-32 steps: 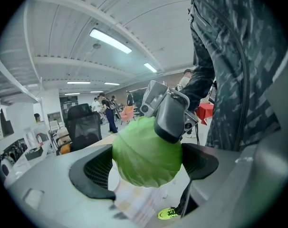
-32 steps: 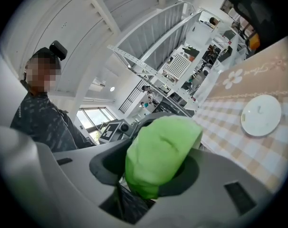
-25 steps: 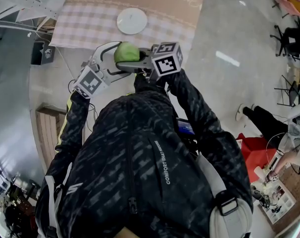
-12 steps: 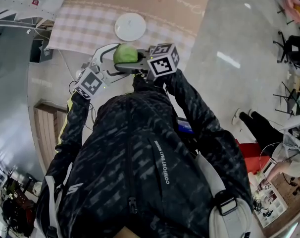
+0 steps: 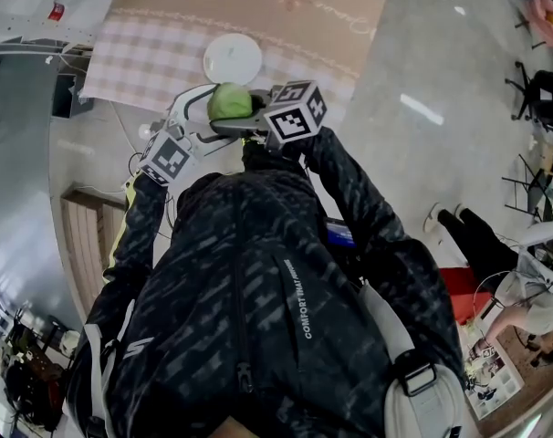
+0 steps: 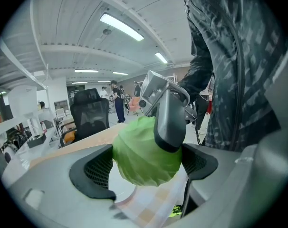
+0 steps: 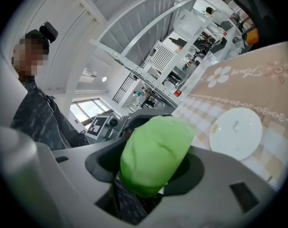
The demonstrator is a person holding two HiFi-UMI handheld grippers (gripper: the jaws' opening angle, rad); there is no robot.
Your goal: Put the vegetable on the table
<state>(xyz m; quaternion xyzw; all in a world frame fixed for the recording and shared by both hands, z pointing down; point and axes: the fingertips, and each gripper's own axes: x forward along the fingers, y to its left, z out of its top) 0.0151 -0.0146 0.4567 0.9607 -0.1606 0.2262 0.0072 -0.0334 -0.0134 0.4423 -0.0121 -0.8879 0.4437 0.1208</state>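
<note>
A round green cabbage (image 5: 229,101) hangs in front of the person's chest, just short of the table (image 5: 158,53) with its pink checked cloth. My left gripper (image 5: 217,108) comes in from the left and is shut on the cabbage (image 6: 144,153), with a pad against each side. My right gripper (image 5: 237,109) reaches in from the right. One of its fingers (image 6: 168,122) lies across the cabbage's top. Its jaws are opening around the cabbage (image 7: 153,151), and a dark gap shows beside one pad.
A white plate (image 5: 233,57) lies on the cloth just beyond the cabbage, also seen as the plate (image 7: 235,133) past my right jaws. A wooden bench (image 5: 89,245) stands on the floor at the left. Chairs, a red bag (image 5: 468,286) and a seated person are far right.
The two grippers and the cabbage have drifted a little closer to the white plate and the table edge. The cabbage stays between both pairs of jaws.
</note>
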